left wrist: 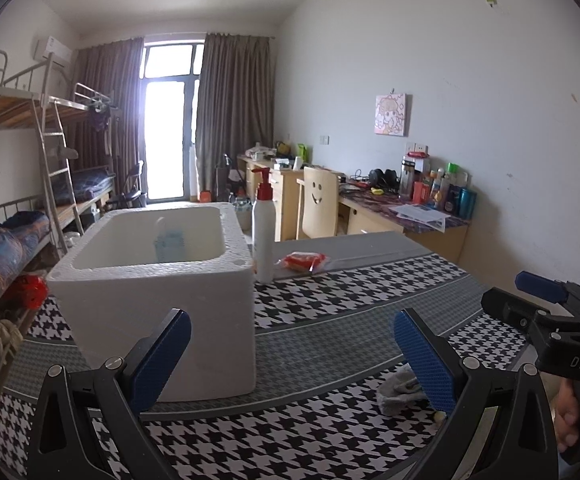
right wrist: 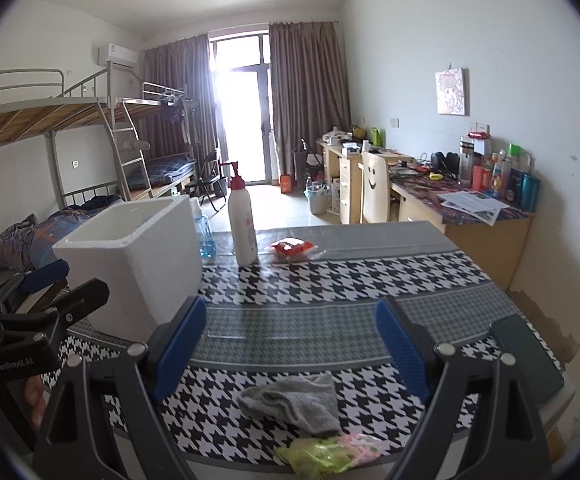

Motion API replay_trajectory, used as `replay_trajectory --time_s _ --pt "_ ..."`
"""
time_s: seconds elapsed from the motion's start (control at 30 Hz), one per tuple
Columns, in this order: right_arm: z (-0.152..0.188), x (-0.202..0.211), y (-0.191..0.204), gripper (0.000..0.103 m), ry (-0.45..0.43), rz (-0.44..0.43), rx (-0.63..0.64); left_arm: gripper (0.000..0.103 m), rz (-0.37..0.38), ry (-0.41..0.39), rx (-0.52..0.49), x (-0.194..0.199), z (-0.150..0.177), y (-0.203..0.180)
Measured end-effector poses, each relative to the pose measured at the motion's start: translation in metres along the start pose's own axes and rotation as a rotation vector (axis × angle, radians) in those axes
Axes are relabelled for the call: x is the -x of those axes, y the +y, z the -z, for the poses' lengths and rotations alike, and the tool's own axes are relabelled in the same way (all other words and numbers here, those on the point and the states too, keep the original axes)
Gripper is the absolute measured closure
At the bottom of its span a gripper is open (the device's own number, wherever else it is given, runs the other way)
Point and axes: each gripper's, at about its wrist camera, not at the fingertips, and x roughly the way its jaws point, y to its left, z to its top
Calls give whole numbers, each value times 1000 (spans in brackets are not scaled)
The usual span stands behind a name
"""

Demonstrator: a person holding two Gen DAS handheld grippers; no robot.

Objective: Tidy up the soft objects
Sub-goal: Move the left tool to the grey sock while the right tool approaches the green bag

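- Green and pink packets point(right wrist: 329, 454) are being shown only by the right wrist view, just beside the grey cloth point(right wrist: 293, 400).
- Both the left gripper point(left wrist: 290, 364) and right gripper point(right wrist: 291, 354) are being held wide open, empty.
- The houndstooth counter point(right wrist: 329, 280) is being shared with a foam box point(left wrist: 158, 284), in a bunk-bed room.

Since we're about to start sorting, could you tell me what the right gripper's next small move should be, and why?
Probably lower the right gripper onto the grey cloth: its jaws are open and empty, the cloth lies crumpled on the table just ahead between them, and the white foam box stands open nearby.
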Motion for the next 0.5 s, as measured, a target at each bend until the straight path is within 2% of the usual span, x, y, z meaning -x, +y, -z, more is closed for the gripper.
replay_trajectory --time_s 0.5 --pt "16 7 -20 13 11 17 -29 1 51 36 -35 -13 10 -24"
